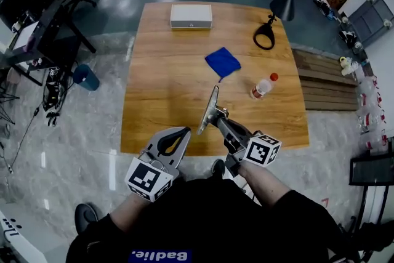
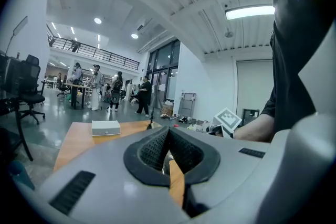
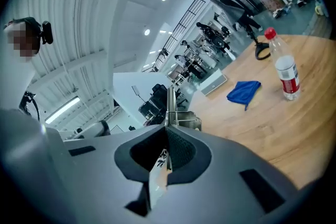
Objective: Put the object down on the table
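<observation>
Flat grey metal blade (image 1: 209, 109) | right hand-held gripper (image 1: 222, 119) clamps it above brown wooden table (image 1: 160, 83), we judge for set-down | left hand-held gripper (image 1: 184, 131) closed, empty.

The left gripper (image 1: 183, 132) is held low before the torso, its jaws pressed together with nothing between them, tips aimed forward and angled a little toward the right gripper (image 1: 220, 117) just beside it. The right gripper's jaws are clamped on the near end of a thin flat metal tool (image 1: 209, 109), which juts out beyond the tips. A marker cube (image 1: 148, 178) sits behind each set of jaws, and bare forearms (image 1: 271, 182) trail back into dark sleeves
</observation>
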Motion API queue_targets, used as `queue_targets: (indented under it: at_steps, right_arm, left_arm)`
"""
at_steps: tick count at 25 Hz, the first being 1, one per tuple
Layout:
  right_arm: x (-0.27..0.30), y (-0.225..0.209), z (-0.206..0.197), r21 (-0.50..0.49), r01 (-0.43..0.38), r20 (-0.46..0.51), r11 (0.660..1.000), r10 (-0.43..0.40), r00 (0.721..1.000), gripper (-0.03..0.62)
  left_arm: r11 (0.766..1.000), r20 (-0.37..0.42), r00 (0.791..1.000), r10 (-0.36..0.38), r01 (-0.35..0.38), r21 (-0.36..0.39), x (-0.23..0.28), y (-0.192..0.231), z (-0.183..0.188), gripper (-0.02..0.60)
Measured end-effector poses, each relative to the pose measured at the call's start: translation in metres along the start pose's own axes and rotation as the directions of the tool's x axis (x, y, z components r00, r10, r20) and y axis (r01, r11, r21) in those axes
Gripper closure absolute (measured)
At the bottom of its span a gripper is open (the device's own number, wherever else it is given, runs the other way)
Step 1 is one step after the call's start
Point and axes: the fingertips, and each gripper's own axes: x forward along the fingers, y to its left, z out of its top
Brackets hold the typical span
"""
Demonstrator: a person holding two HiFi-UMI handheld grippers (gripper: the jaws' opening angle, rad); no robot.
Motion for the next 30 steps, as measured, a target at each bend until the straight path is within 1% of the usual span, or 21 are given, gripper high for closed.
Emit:
queue_targets:
  at_steps: [4, 9, 11, 15, 17, 20, 24, 30]
  right_arm:
    - [0.011, -0.045, -0.012, 0.073, 0.010, -0.077, 0.997, -0.004, 0.997, 0.585]
    - [0.026, -0.095, -0.028, 0.171, 0.043, -0.143, 0.984, -0.018, 0.990, 0.585]
    - [0.034, -0.109, -0.035, 0.209, 0.056, -0.161, 0.976, -0.022, 0.987, 0.585]
    - [0.047, -0.132, -0.051, 0.265, 0.091, -0.200, 0.960, -0.037, 0.979, 0.585]
    - [0.052, -0.145, -0.059, 0.295, 0.115, -0.214, 0.948, -0.051, 0.975, 0.585]
    - [0.059, -0.163, -0.071, 0.315, 0.153, -0.236, 0.937, -0.079, 0.969, 0.585]
    - [0.065, -0.182, -0.083, 0.331, 0.210, -0.266, 0.920, -0.123, 0.956, 0.585]
    - [0.069, -0.197, -0.096, 0.343, 0.279, -0.312, 0.897, -0.171, 0.935, 0.585]
  left_arm:
    - [0.998, -0.016, 0.998, 0.061, -0.061, 0.006, 0.012, 0.001, 0.002, 0.574]
    - [0.991, -0.048, 0.990, 0.131, -0.131, 0.000, 0.021, 0.006, -0.006, 0.574]
    - [0.989, -0.052, 0.988, 0.147, -0.147, -0.003, 0.024, 0.007, -0.005, 0.574]
    - [0.988, -0.058, 0.986, 0.156, -0.156, 0.006, 0.026, 0.006, -0.007, 0.574]
    - [0.986, -0.061, 0.984, 0.168, -0.169, -0.003, 0.027, 0.005, -0.007, 0.574]
    - [0.985, -0.069, 0.983, 0.173, -0.173, 0.005, 0.027, 0.004, -0.011, 0.574]
    - [0.982, -0.076, 0.979, 0.189, -0.190, -0.013, 0.025, 0.006, -0.013, 0.574]
    - [0.978, -0.096, 0.974, 0.205, -0.206, -0.007, 0.018, 0.013, -0.021, 0.574]
